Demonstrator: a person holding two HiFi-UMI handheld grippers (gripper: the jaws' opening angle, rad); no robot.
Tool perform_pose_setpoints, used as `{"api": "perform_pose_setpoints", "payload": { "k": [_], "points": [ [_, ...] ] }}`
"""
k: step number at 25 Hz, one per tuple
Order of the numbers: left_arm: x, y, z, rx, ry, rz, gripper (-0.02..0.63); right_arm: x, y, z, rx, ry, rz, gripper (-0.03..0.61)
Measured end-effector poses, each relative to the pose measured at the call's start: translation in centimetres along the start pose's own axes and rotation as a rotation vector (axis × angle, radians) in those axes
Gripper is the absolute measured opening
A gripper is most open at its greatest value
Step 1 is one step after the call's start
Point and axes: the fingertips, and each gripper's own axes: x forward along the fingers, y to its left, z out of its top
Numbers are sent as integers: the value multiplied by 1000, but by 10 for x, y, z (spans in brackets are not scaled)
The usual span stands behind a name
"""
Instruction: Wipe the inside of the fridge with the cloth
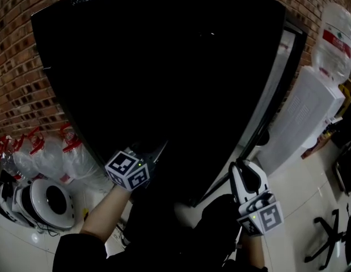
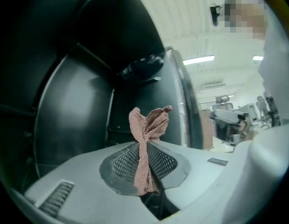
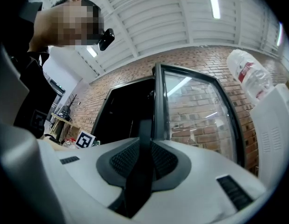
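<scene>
The black fridge (image 1: 164,67) fills the head view, its inside dark, its glass door (image 1: 277,89) swung open to the right. My left gripper (image 1: 149,158) reaches toward the dark opening low down. It is shut on a pinkish-brown cloth (image 2: 146,125) that sticks up bunched above the jaws of the left gripper (image 2: 145,148). My right gripper (image 1: 244,168) points up by the door's lower edge. In the right gripper view the right gripper (image 3: 144,146) has its jaws closed on a thin black strip (image 3: 144,129) in line with the door's frame (image 3: 158,97); what the strip belongs to is unclear.
A white water dispenser (image 1: 303,118) with a bottle (image 1: 334,38) on top stands right of the door. Several clear plastic bottles (image 1: 50,152) and a round white appliance (image 1: 45,203) sit on the floor at the left. A brick wall (image 1: 16,67) is behind. An office chair (image 1: 334,231) is at the lower right.
</scene>
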Motion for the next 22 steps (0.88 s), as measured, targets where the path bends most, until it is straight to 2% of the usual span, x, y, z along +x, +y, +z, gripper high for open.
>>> {"api": "perform_pose_setpoints", "payload": {
  "k": [3, 8, 13, 18, 22],
  "points": [
    [-24, -15, 3, -8, -9, -13, 46, -2, 10, 3, 3, -9, 18, 76],
    [-70, -28, 12, -16, -74, 35, 46, -6, 24, 3, -7, -38, 67, 77],
    [-121, -26, 20, 8, -112, 164, 46, -7, 33, 0, 1, -48, 138, 104],
    [-166, -17, 27, -43, -178, 291, 46, -3, 40, -7, 13, -2, 207, 104],
    [-184, -29, 33, 63, -155, 367, 46, 5, 42, -8, 40, -9, 259, 103]
  ]
}}
